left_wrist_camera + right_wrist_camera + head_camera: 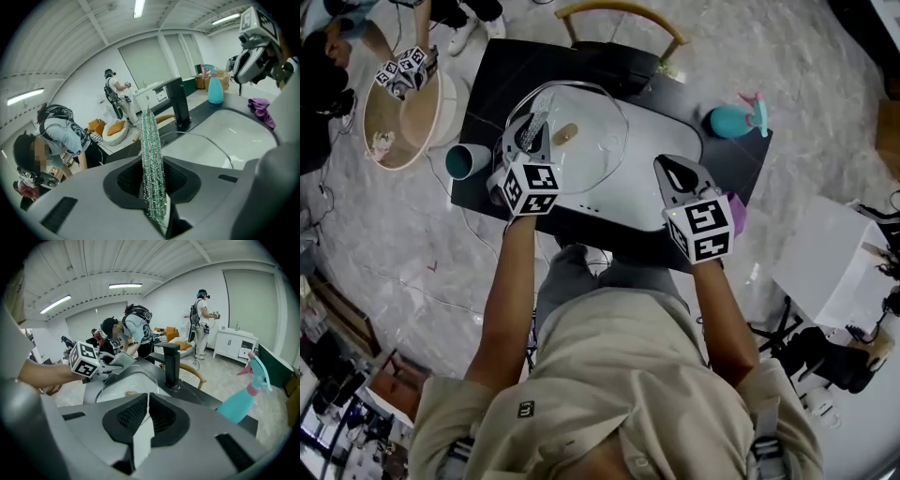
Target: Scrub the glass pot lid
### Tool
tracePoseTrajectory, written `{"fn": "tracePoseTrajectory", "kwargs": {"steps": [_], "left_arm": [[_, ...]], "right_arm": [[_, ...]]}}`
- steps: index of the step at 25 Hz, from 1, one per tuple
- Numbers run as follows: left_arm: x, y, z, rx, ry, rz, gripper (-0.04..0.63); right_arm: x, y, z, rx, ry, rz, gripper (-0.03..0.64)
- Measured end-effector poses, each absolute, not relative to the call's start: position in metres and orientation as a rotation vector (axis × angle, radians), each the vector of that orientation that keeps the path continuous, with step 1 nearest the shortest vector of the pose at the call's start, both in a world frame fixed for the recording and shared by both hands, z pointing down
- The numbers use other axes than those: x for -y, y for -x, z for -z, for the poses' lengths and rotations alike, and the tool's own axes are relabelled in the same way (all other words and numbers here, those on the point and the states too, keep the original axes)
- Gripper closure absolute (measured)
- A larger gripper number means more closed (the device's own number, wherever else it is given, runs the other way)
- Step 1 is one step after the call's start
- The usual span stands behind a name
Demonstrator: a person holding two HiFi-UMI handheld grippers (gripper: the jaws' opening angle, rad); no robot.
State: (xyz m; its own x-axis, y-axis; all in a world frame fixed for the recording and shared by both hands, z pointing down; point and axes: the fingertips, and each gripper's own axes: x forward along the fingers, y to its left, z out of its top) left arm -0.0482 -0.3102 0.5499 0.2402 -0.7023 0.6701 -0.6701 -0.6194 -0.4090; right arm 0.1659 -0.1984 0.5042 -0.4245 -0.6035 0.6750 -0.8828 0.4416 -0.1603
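Head view: straight down on a black bench with a white sink set into it. In the sink's left half, the glass pot lid, a tan knob at its middle. At the lid's left edge, the left gripper, clenched on a green-and-silver mesh scrubber standing upright between the jaws in the left gripper view; contact between scrubber and glass not clear. Over the sink's right front corner, the right gripper, jaws drawn together to a thin slit with nothing between them, apart from the lid's rim. Between that gripper and the lid, only bare sink floor. Behind the sink, at the bench's back edge, a black faucet, upright, close to the lid's far side. On the bench's right back corner, a teal spray bottle with a pink trigger, well apart from the lid. At the bench's left edge, just beside the left gripper, a teal cup. Just right of the right gripper's marker cube, a crumpled purple cloth. Beyond the bench, a chair with a curved wooden back. On the floor to the left, a round pale basket, with a person bent over nearby. Far back in the room, another person, standing by white cabinets.
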Motion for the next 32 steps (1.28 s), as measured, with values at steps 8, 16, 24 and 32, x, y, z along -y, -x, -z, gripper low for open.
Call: {"fn": "tracePoseTrajectory", "kwargs": {"steps": [8, 16, 24, 32], "left_arm": [[0.291, -0.023, -0.607, -1.125, 2.551, 1.456, 0.508], [0.263, -0.097, -0.64, -0.829, 2.636, 1.499, 0.508], [0.263, -0.1, -0.642, -0.806, 2.627, 1.51, 0.508], [0.278, -0.055, -0.631, -0.932, 2.551, 1.543, 0.508]], "right_arm": [[0.191, -0.191, -0.521, 2.126, -1.302, -0.748, 0.589], [0.183, -0.203, -0.531, 2.092, -1.33, -0.787, 0.589], [0.183, -0.205, -0.534, 2.088, -1.341, -0.803, 0.589], [0.19, -0.196, -0.533, 2.109, -1.301, -0.791, 0.589]]}}
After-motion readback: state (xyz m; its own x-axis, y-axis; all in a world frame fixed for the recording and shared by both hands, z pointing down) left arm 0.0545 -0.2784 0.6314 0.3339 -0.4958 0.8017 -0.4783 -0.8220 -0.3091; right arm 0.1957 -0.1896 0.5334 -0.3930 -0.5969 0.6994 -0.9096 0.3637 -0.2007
